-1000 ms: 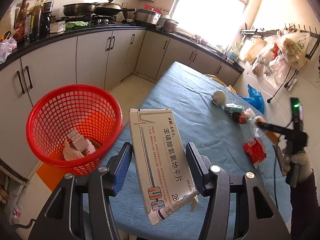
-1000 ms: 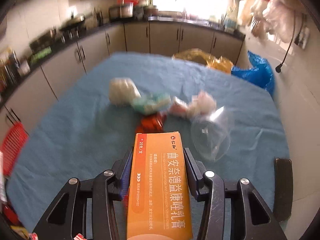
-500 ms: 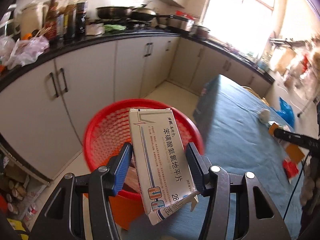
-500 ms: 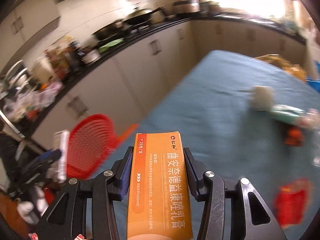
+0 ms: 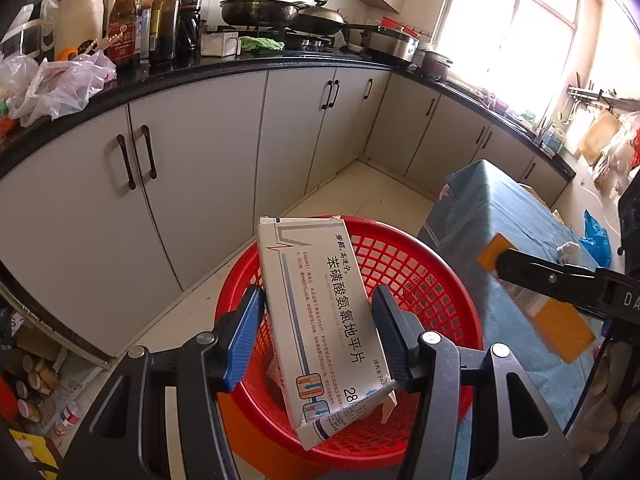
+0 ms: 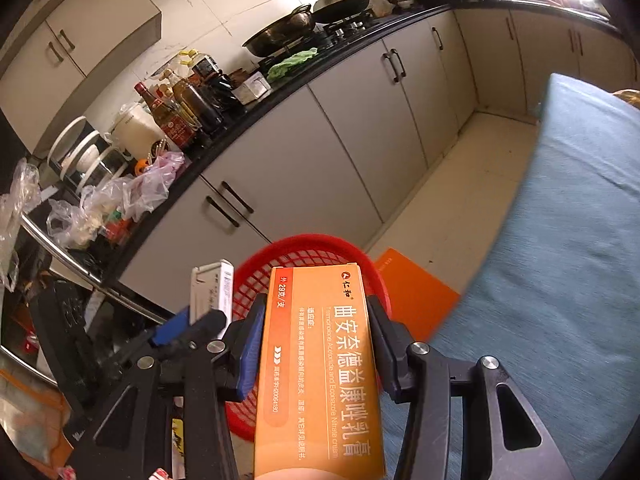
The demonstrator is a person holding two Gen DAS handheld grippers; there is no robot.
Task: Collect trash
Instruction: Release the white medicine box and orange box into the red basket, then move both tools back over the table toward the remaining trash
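My left gripper (image 5: 318, 320) is shut on a white medicine box (image 5: 326, 316) with blue Chinese print, held above the red mesh basket (image 5: 420, 268) on the floor. My right gripper (image 6: 316, 328) is shut on an orange medicine box (image 6: 320, 364), held over the near rim of the same basket (image 6: 308, 250). The right gripper with its orange box (image 5: 536, 304) shows at the right of the left wrist view. The left gripper with the white box (image 6: 212, 288) shows at the left of the right wrist view.
A blue-clothed table (image 5: 516, 216) stands right of the basket, with a white wad (image 5: 568, 250) on it. Grey cabinets (image 5: 200, 168) under a black counter with bottles and woks run behind. An orange mat (image 6: 412, 296) lies under the basket.
Both grippers swung left from over the table to over the red basket, each still holding its box. The right gripper has come close beside the left one.
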